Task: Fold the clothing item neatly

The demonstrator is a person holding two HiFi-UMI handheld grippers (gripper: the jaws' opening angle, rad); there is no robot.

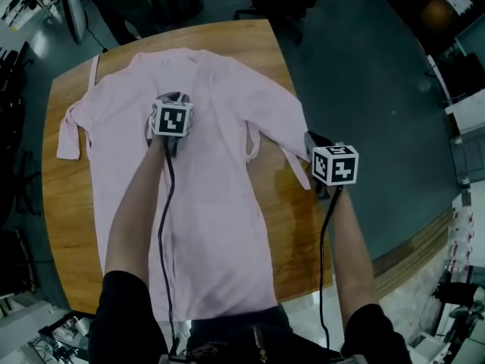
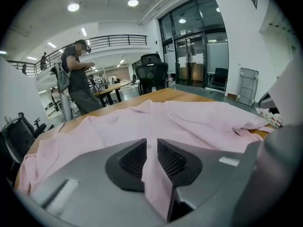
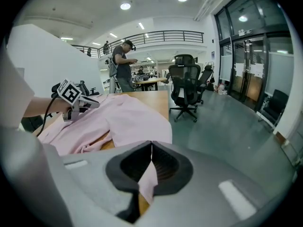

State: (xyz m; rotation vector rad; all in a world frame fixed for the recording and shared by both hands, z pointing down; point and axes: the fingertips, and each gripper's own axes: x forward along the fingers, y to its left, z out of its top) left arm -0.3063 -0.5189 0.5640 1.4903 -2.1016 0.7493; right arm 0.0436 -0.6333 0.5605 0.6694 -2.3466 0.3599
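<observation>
A pale pink long-sleeved garment (image 1: 220,218) is lying spread out on a rounded wooden desk (image 1: 68,226), seen from above. Its collar is pointing away from the person, and its hem is hanging over the desk's near edge. One sleeve is reaching out to the left. The other is running down the right side toward the desk's right edge.

The left gripper (image 1: 173,98) is sitting over the upper middle of the garment, below the collar. In the left gripper view, the left gripper (image 2: 150,145) is showing its jaws standing slightly apart, with a fold of pink cloth passing through the gap between them and not being pinched.

The right gripper (image 1: 311,139) is hovering at the right side of the desk, beside the end of the right sleeve. In the right gripper view, the right gripper (image 3: 151,148) is showing its jaws pressed together on a thin strip of the pink cloth, which is trailing out below them.

Beyond the desk, a black office chair (image 3: 187,86) is standing on a grey-green floor (image 3: 227,122). A person (image 3: 124,65) in dark clothes is standing farther back in the bright office.
</observation>
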